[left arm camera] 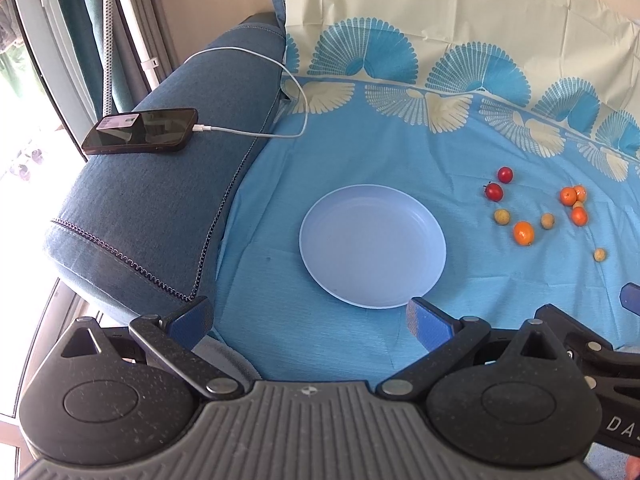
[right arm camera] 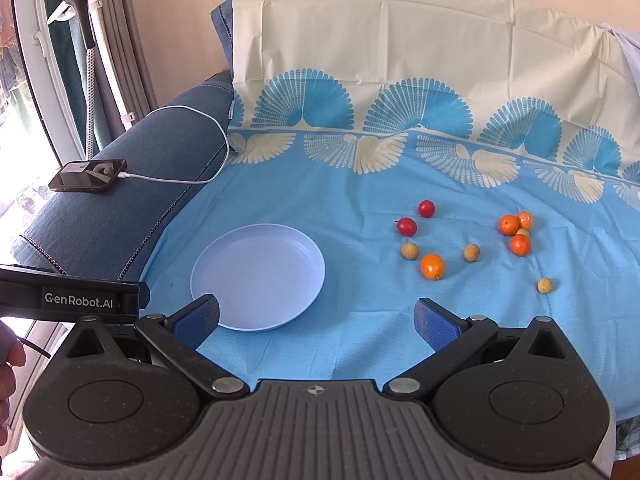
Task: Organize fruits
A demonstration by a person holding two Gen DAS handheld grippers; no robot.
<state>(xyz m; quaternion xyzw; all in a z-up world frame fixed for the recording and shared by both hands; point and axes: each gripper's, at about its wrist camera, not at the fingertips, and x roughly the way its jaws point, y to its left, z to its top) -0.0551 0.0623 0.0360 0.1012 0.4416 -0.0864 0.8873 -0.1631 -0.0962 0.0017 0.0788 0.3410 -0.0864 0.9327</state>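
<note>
Closest to me, both tools hang low over the near edge of the sofa seat: the left gripper (left arm camera: 308, 320) has its blue pads spread wide with nothing between them, and the right gripper (right arm camera: 316, 316) is likewise released and empty, its left pad just over the near rim of the plate. A little farther in sits that pale blue plate (right arm camera: 224, 280), bare, lying flat on the blue cloth (right arm camera: 360, 344) that covers the seat. To its right and a bit farther back the fruit is scattered loose on the cloth: the nearest orange kumquat (right arm camera: 432, 266), a small tan fruit (right arm camera: 544, 285) off alone at the right, two more tan ones (right arm camera: 409, 250) either side of the kumquat, then two red cherry tomatoes (right arm camera: 406, 226) and, to the far right, a tight cluster of orange fruits (right arm camera: 515, 230) touching one another. I'd judge nothing is sorted yet and the first pick is due. The right tool looks best placed; I'd go for the lone near kumquat first, coming down from above with a pad on each side, since round fruit on soft cloth may roll if nudged. Close gently, as the tomatoes would bruise. Leave the cluster until last. Far left, a phone (right arm camera: 88, 176) on its white cable (right arm camera: 180, 179) rests on the armrest, well apart.
</note>
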